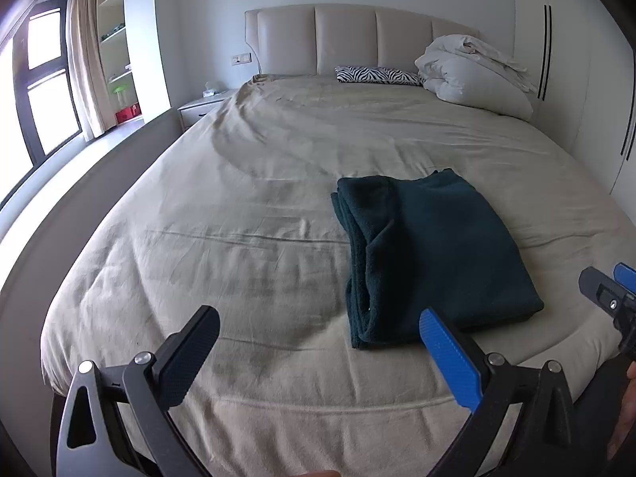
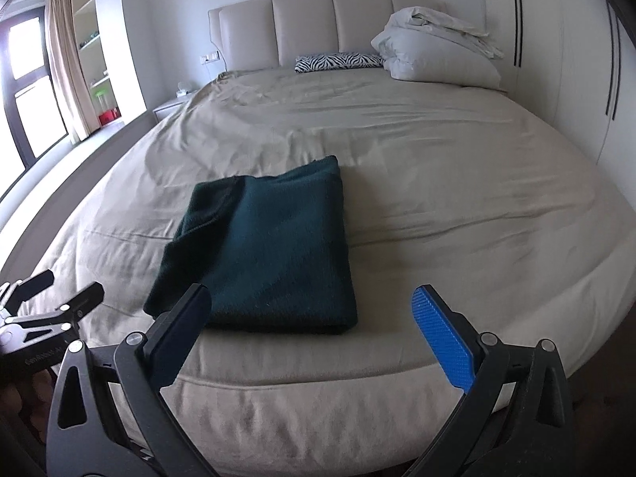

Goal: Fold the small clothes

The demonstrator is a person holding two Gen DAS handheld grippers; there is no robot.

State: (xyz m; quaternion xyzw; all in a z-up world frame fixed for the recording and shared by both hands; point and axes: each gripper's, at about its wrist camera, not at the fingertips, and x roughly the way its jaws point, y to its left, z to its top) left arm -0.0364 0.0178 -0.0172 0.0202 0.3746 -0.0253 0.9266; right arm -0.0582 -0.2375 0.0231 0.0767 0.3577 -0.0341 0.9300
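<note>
A dark green garment [image 1: 433, 250] lies folded in a neat rectangle on the beige bed near its front edge; it also shows in the right wrist view [image 2: 266, 250]. My left gripper [image 1: 318, 318] is open and empty, held above the bed's front edge to the left of the garment. My right gripper [image 2: 312, 298] is open and empty, just in front of the garment's near edge. The right gripper shows at the right edge of the left wrist view [image 1: 608, 286], and the left gripper at the left edge of the right wrist view [image 2: 59, 286].
The beige bed sheet [image 1: 238, 198] spreads wide around the garment. A white duvet pile [image 1: 473, 71] and a zebra-print pillow [image 1: 377, 75] lie by the padded headboard [image 1: 346, 39]. A nightstand [image 1: 202, 107] and a window stand at the left, wardrobe doors [image 2: 576, 59] at the right.
</note>
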